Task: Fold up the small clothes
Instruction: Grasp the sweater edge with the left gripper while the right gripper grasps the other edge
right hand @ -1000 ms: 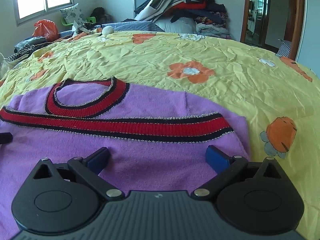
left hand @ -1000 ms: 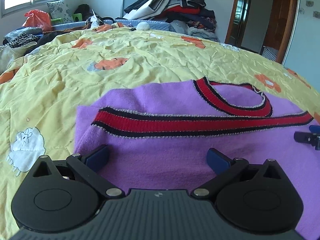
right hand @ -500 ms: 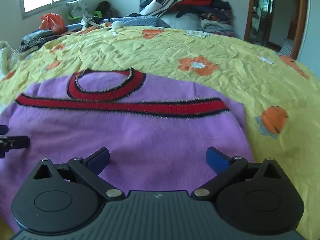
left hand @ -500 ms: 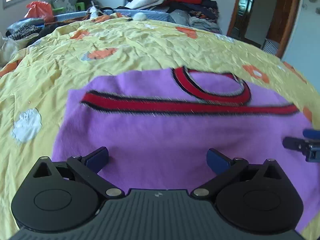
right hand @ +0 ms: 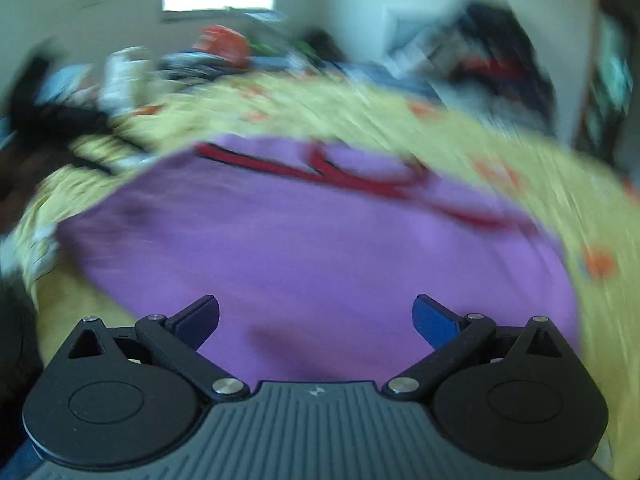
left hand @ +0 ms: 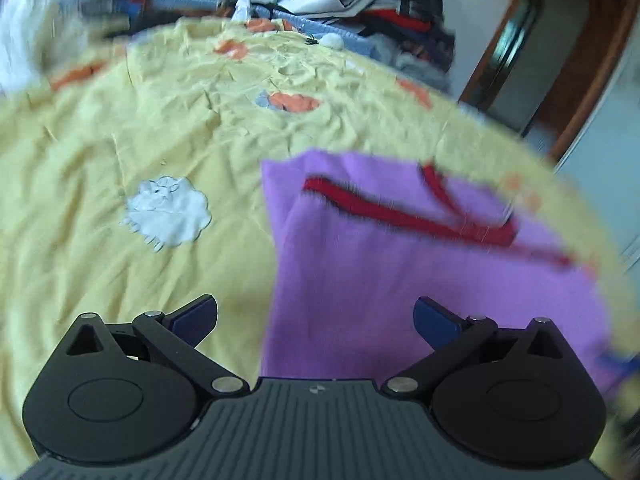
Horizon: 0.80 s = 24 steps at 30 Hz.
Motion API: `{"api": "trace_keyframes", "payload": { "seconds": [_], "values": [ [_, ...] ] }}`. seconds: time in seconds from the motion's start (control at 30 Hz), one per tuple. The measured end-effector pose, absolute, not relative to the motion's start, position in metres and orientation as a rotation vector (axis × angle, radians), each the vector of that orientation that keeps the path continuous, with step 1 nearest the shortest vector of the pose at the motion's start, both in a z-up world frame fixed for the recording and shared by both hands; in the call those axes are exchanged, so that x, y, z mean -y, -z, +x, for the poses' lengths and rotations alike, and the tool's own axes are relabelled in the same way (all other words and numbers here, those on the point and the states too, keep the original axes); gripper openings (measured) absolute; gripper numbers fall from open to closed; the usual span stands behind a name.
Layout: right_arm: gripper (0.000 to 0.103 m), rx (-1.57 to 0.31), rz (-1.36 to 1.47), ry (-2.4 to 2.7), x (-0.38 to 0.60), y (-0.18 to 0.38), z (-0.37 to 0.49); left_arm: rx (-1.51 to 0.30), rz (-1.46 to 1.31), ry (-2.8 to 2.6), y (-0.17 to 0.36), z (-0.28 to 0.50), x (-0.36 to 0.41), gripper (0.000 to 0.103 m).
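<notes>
Nearest the left wrist camera, the left black two-finger gripper with blue pads (left hand: 315, 318) stands wide open with nothing between its fingers, poised above the left side edge of the purple knitted sweater with red and black striped trim (left hand: 400, 264); one finger is over bare bedding, the other over purple knit. Likewise the right black two-finger gripper with blue pads (right hand: 316, 318) is spread wide and empty, over the sweater's near, lower part.

Judging by how it lies, folding has barely begun: the sweater is spread in one flat layer on the yellow quilted bedspread with orange flowers and a white sheep patch (left hand: 120, 240), with no fold visible, though blur hides fine creases. All the folds seem left to do.

Its long axis runs away from the cameras, hem end nearest the grippers and the red-trimmed neckline pointing toward the far side of the bed. Beyond that rises a heaped pile of dark and white clothes (left hand: 380, 12) against the wall.
</notes>
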State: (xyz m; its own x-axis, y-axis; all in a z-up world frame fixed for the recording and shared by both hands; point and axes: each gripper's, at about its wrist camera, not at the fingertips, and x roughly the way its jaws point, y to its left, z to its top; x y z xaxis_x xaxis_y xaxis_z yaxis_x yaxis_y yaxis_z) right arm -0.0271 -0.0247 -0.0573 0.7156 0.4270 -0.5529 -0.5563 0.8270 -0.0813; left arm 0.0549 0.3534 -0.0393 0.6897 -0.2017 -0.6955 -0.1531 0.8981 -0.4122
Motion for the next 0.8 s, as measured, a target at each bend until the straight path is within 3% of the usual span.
{"api": "trace_keyframes", "payload": {
  "seconds": [0.07, 0.2, 0.57, 0.8],
  "values": [
    [0.103, -0.394, -0.352, -0.662, -0.011, 0.060, -0.049, -0.818, -0.561, 0.096, 0.044, 0.075, -0.369, 0.103],
    [0.103, -0.264, -0.622, -0.674, -0.085, 0.075, -0.080, -0.862, -0.737, 0.254, 0.061, 0.115, -0.385, 0.103],
    [0.103, -0.048, -1.093, -0.588, -0.192, 0.119, -0.121, -0.919, -0.904, 0.486, 0.090, 0.177, -0.424, 0.103],
    [0.103, -0.024, -1.182, -0.572, -0.231, 0.129, -0.118, -0.909, -0.997, 0.558, 0.098, 0.205, -0.428, 0.103]
  ]
}}
